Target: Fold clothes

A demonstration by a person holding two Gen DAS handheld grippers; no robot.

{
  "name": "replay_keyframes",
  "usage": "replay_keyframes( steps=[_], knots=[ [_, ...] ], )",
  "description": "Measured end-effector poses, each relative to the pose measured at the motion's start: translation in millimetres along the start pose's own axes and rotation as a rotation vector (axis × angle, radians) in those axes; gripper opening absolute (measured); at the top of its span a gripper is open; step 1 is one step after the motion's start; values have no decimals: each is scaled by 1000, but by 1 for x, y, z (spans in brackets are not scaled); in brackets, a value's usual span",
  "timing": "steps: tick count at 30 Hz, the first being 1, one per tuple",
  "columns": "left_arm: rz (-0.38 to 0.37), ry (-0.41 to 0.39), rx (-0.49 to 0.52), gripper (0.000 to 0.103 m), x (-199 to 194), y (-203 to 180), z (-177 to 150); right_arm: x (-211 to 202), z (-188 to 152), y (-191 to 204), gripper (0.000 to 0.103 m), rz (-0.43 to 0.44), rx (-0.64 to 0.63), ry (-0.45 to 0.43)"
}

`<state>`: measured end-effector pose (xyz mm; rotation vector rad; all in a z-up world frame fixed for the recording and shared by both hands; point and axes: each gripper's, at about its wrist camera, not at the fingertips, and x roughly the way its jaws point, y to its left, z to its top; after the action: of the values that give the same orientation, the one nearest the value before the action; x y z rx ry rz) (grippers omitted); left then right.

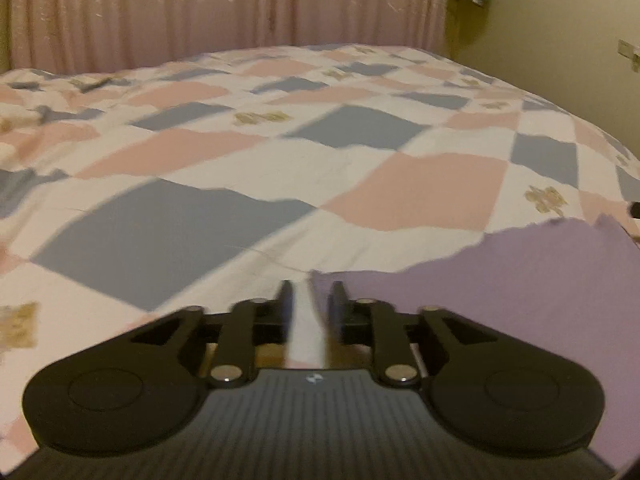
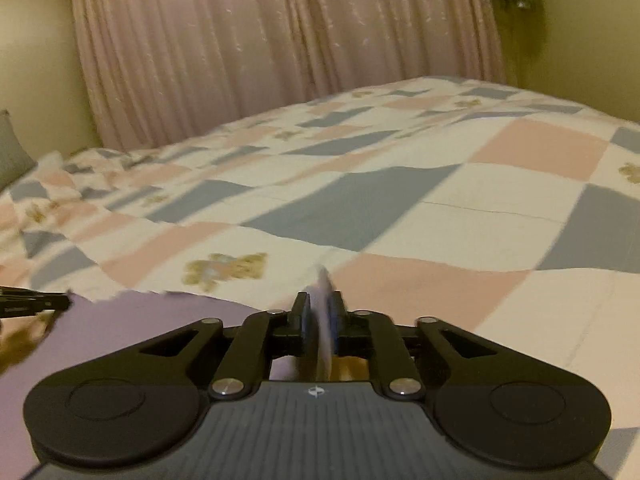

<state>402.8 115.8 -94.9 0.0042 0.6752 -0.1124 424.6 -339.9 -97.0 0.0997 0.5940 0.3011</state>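
Purple cloth (image 1: 500,292) is lying on the bed, on the checked bedspread (image 1: 248,184) with pink, blue-grey and white squares. In the left wrist view it is spreading from the middle to the right side, just in front of the left hand-held gripper (image 1: 310,300). The fingers of this gripper are standing slightly apart, with a pale strip showing between them; I cannot tell if they are pinching the cloth edge or only hovering above it.

In the right wrist view the same cloth (image 2: 132,320) is lying at the lower left. The right hand-held gripper (image 2: 320,308) is pressing together on a thin fold of pale purple fabric, which is standing upright between its fingers. At the far left edge, the tip of the other gripper is showing above the cloth. A pink curtain (image 2: 280,40) is hanging behind the bed.
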Motion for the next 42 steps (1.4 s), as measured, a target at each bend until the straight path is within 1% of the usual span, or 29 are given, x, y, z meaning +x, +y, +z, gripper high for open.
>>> replay_keyframes(
  steps=[3, 5, 6, 9, 11, 13, 15, 18, 19, 20, 22, 24, 25, 26, 27, 30, 31, 33, 38, 42],
  knots=[
    [19, -31, 1, 23, -30, 3, 2, -20, 0, 0, 19, -52, -11, -16],
    [15, -56, 23, 24, -58, -2, -1, -42, 1, 2, 20, -26, 5, -36],
    [12, -68, 34, 27, -72, -5, -3, -57, -1, 7, 20, -4, 4, -46],
    [-18, -87, 90, 31, -121, -24, -23, -104, -16, 33, 22, 73, -43, -52],
    [-40, -93, 136, 32, -155, -38, -42, -138, -34, 56, 24, 119, -105, -36],
    [-59, -93, 154, 32, -187, -51, -65, -172, -56, 80, 24, 157, -185, -18],
    [-91, -78, 179, 32, -220, -64, -94, -207, -77, 101, 25, 166, -271, -21],
    [-89, -61, 294, 32, -264, -86, -142, -256, -106, 122, 28, 183, -325, -14],
    [-84, -61, 340, 32, -279, -93, -160, -272, -116, 127, 31, 187, -335, -11],
    [-88, -59, 370, 32, -291, -97, -174, -286, -125, 133, 33, 187, -362, -5],
    [-111, -60, 432, 33, -313, -106, -202, -313, -145, 146, 35, 165, -464, 4],
    [-118, -74, 508, 34, -333, -115, -226, -336, -165, 159, 40, 141, -584, 16],
    [-125, -84, 555, 35, -342, -120, -237, -345, -175, 165, 44, 129, -642, 20],
    [-131, -95, 591, 37, -350, -124, -247, -352, -185, 171, 48, 116, -699, 26],
    [-136, -105, 616, 40, -357, -127, -255, -359, -194, 176, 48, 101, -753, 34],
    [-153, -123, 687, 42, -371, -138, -275, -369, -222, 188, 51, 78, -883, 60],
    [-147, -132, 723, 43, -373, -142, -281, -371, -231, 192, 53, 71, -924, 69],
    [-137, -139, 779, 43, -377, -149, -292, -375, -249, 198, 53, 64, -994, 88],
    [-133, -161, 890, 45, -377, -165, -309, -374, -281, 206, 53, 66, -1068, 129],
    [-97, -172, 1035, 45, -369, -175, -323, -369, -300, 209, 52, 49, -1101, 143]
  ],
)
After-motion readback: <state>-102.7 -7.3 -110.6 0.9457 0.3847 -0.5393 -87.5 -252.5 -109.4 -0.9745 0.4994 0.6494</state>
